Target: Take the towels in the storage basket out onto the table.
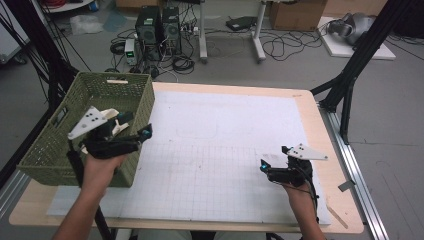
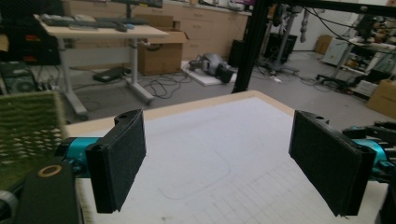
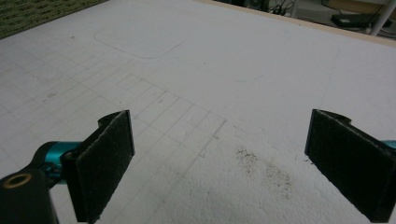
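1. I hold my left gripper (image 1: 145, 132) at the near right corner of the green woven basket (image 1: 50, 145), above its rim, with its jaws pointing toward the middle of the table (image 1: 240, 89).
2. In the left gripper view the left gripper (image 2: 233, 163) has its two black pads spread wide with nothing between them; past the gap I see the white gridded mat (image 2: 210, 154) and the table's far wooden edge.
3. A strip of the basket (image 2: 28, 126) sits at the left edge of that view, just beside the left pad.
4. My right gripper (image 1: 263, 167) rests low over the near right part of the white gridded mat (image 1: 215, 150), its jaws pointing left across the table toward the basket side.
5. In the right gripper view the right gripper (image 3: 219, 163) is also wide open and grips nothing; the mat (image 3: 187, 70) lies bare between the pads.
6. A patch of dark specks (image 3: 266, 168) marks the mat between those pads, nearer the right one.
7. The basket stands on the table's left side, overhanging the left edge; its long axis runs from the near edge toward the far edge.
8. Something pale lies inside the basket near my left gripper, but I cannot tell what it is.
9. The two grippers are well apart, one at each side of the mat.
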The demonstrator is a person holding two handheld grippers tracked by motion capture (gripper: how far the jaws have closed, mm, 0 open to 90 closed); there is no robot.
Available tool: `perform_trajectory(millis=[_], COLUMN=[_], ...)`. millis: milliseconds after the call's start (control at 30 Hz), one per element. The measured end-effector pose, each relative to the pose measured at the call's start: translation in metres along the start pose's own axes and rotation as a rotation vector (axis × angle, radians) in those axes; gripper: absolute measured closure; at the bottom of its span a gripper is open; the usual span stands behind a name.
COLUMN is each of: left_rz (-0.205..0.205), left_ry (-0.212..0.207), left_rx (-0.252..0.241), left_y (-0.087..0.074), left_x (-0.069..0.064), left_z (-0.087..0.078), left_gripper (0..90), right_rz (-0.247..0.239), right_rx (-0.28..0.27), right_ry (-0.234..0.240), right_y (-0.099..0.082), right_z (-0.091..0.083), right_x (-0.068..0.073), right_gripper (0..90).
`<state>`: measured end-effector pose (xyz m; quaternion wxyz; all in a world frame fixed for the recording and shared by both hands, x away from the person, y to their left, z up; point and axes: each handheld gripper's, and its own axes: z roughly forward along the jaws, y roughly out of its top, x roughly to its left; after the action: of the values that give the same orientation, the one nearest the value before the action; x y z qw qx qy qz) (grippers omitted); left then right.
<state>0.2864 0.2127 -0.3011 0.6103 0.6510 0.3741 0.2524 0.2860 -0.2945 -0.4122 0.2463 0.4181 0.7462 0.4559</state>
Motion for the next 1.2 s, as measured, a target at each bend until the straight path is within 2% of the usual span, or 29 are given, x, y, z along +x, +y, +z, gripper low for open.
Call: perform_trajectory(millis=[200, 367, 433, 533, 667, 833, 1000, 1200], left_rz=[0.010, 0.000, -0.024, -0.039, -0.037, -0.060, -0.084, -0.135], left_ry=[0.077, 0.132, 0.143, 0.170, 0.191, 0.250, 0.329, 0.412], left_rx=[-0.032, -0.018, -0.004, 0.043, 0.102, 0.186, 0.322, 0.465], left_y=[0.018, 0.019, 0.015, 0.010, 0.004, -0.007, -0.020, -0.039], left_x=[0.031, 0.058, 0.069, 0.083, 0.095, 0.113, 0.129, 0.145], left_z=[-0.016, -0.021, -0.021, -0.018, -0.011, -0.002, 0.013, 0.024], left_gripper=[19.2, 18.9, 18.8, 18.9, 18.9, 18.9, 19.3, 19.6], right_rz=[-0.002, -0.006, -0.004, -0.005, -0.003, -0.003, -0.003, -0.005], right_rx=[0.005, 0.003, 0.005, 0.004, 0.009, 0.015, 0.020, 0.022], right_ry=[0.003, 0.004, 0.004, 0.006, 0.004, 0.006, 0.007, 0.008], right_y=[0.000, 0.001, 0.001, 0.001, 0.001, 0.001, 0.001, 0.000], right_z=[0.002, 0.003, 0.003, 0.003, 0.003, 0.005, 0.006, 0.006], right_x=[0.000, 0.000, 0.000, 0.000, 0.000, 0.000, 0.000, -0.001], right_gripper=[7.4, 7.4, 7.4, 7.4, 7.4, 7.4, 7.4, 7.4])
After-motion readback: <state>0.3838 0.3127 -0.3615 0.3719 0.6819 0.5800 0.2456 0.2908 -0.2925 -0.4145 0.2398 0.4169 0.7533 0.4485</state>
